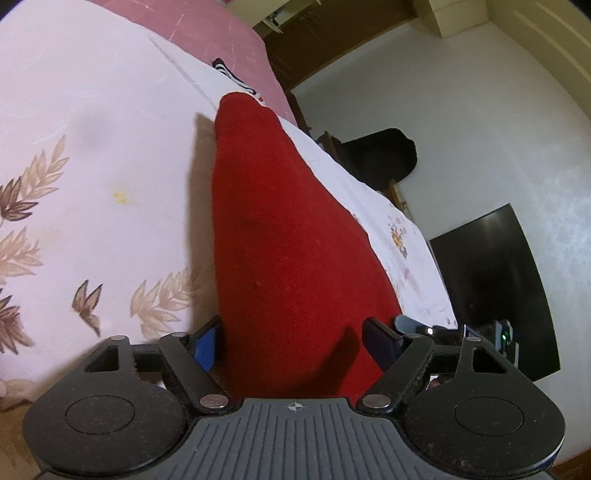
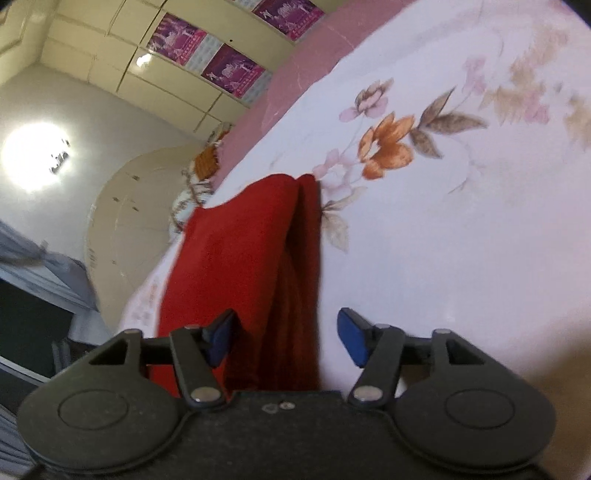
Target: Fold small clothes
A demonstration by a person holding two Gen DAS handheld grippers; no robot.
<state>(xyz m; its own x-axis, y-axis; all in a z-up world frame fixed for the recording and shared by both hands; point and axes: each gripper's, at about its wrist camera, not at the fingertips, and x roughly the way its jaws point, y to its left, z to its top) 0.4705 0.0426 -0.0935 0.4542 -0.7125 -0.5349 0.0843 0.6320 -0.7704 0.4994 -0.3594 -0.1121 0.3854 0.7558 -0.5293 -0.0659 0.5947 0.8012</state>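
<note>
A red cloth [image 1: 280,236] lies on a white floral bedsheet [image 1: 92,147]. In the left wrist view it runs from between the fingers away toward the bed's far edge. My left gripper [image 1: 295,343] is open, its blue pads on either side of the cloth's near end. In the right wrist view the red cloth [image 2: 240,258] shows a lengthwise fold and hangs partly over the bed edge. My right gripper [image 2: 288,336] is open, with the cloth's near end between its fingers. Whether the pads touch the cloth is unclear.
A pink blanket [image 1: 207,26] covers the far part of the bed. A striped garment [image 1: 229,74] lies beyond the red cloth. A black cabinet [image 1: 495,280] and a dark bag [image 1: 384,155] stand on the floor beside the bed. Cupboards with posters [image 2: 229,70] line the wall.
</note>
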